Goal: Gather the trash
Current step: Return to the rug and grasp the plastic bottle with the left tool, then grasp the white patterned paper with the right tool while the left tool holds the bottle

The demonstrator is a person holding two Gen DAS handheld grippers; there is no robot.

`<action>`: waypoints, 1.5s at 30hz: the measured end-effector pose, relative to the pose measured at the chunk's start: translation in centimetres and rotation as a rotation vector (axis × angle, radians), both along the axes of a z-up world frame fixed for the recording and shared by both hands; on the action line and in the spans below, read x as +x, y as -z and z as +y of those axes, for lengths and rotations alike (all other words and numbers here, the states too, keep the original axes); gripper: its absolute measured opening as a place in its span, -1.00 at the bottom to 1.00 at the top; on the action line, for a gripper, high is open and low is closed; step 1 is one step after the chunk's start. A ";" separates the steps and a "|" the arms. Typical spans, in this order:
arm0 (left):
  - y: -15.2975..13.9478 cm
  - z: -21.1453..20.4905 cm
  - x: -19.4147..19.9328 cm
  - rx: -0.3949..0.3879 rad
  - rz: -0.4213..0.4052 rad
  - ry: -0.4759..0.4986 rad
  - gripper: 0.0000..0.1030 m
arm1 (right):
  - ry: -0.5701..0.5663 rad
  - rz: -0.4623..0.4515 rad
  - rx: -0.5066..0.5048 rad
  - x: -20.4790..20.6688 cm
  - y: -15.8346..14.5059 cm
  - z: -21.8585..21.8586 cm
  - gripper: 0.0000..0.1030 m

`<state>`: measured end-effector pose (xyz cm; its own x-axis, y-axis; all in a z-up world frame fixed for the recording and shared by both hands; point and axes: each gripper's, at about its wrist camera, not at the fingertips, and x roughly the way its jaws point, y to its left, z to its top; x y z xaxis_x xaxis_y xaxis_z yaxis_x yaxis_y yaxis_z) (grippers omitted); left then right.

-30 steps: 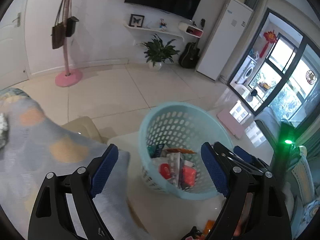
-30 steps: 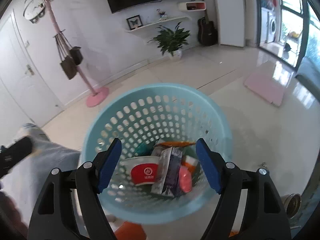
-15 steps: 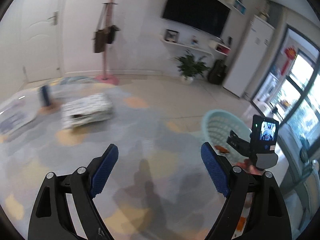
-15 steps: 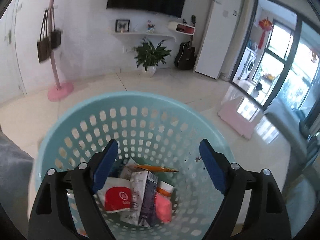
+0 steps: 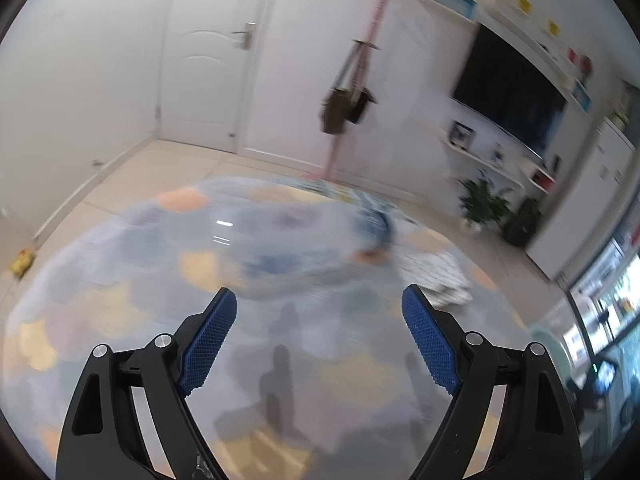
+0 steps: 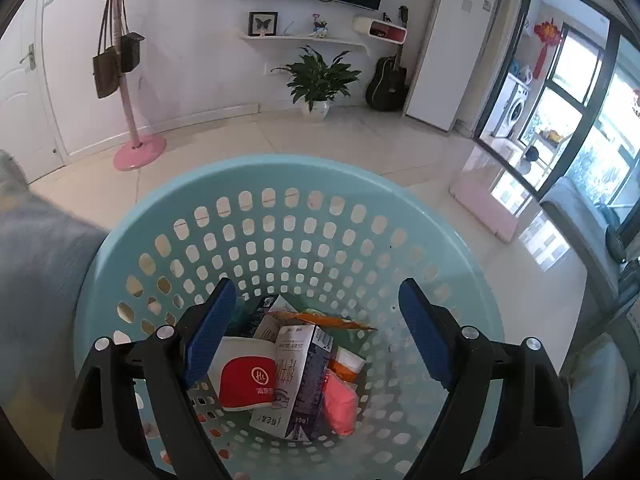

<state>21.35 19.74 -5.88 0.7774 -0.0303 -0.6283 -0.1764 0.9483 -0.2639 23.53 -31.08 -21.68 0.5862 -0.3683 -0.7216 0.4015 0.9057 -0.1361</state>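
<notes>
My right gripper (image 6: 312, 328) hangs open over the light-blue perforated basket (image 6: 280, 208), nothing between its blue pads. Inside the basket lie a red-and-white cup (image 6: 246, 376), a purple-and-white carton (image 6: 300, 376), a pink lump (image 6: 340, 404) and an orange wrapper (image 6: 324, 318). My left gripper (image 5: 318, 332) is open and empty above a pastel patterned rug (image 5: 160, 280). That view is blurred. On the rug beyond it lie a crumpled white patterned packet (image 5: 440, 280) and a smeared blue item (image 5: 380, 232).
A pink coat stand (image 6: 132, 120) with bags, a potted plant (image 6: 320, 80), a guitar (image 6: 386, 80) and a white fridge (image 6: 452, 40) line the far wall. A pink mat (image 6: 484, 204) lies by the glass door. A small yellow item (image 5: 22, 264) sits on the floor left of the rug.
The left gripper has swung away from the basket to face the rug and door. The right gripper has dropped closer over the basket, its jaws slightly wider.
</notes>
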 end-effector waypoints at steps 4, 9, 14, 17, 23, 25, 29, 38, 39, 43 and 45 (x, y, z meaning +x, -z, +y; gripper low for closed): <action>0.4 2.7 1.3 -0.020 0.038 -0.031 0.63 | 0.019 0.019 0.011 -0.5 -0.5 0.2 0.54; 1.9 4.4 3.4 -0.094 0.085 -0.012 0.63 | 0.034 -0.097 0.071 -1.0 -5.7 -0.1 0.54; 2.8 3.1 3.0 -0.133 0.077 0.082 0.60 | -0.128 -0.165 0.121 -0.3 -11.0 4.4 0.54; 2.8 1.3 1.9 -0.161 0.077 0.200 0.57 | -0.249 -0.149 0.106 0.6 -12.5 8.6 0.54; 2.2 -1.2 -1.4 -0.230 0.105 0.440 0.56 | -0.541 -0.095 0.130 2.0 -13.6 17.4 0.54; 1.8 -1.5 -2.4 -0.214 0.094 0.486 0.59 | -0.643 -0.062 0.163 2.4 -13.6 19.9 0.54; 0.7 -1.0 -2.0 -0.085 0.057 0.396 0.65 | -0.766 0.006 0.225 3.7 -12.2 24.8 0.54; 3.6 -2.1 5.5 0.172 0.184 0.228 0.40 | -0.751 0.132 0.419 7.8 -9.0 26.3 0.49; 4.1 -2.2 5.9 0.175 0.194 0.227 0.26 | -0.748 0.133 0.432 8.2 -8.9 26.2 0.49; 5.5 -1.3 6.1 0.116 0.189 0.231 -0.13 | -0.749 0.133 0.431 8.9 -9.1 27.3 0.49; 5.5 -1.0 5.6 0.106 0.175 0.230 -0.13 | -0.742 0.123 0.457 9.4 -9.0 27.7 0.49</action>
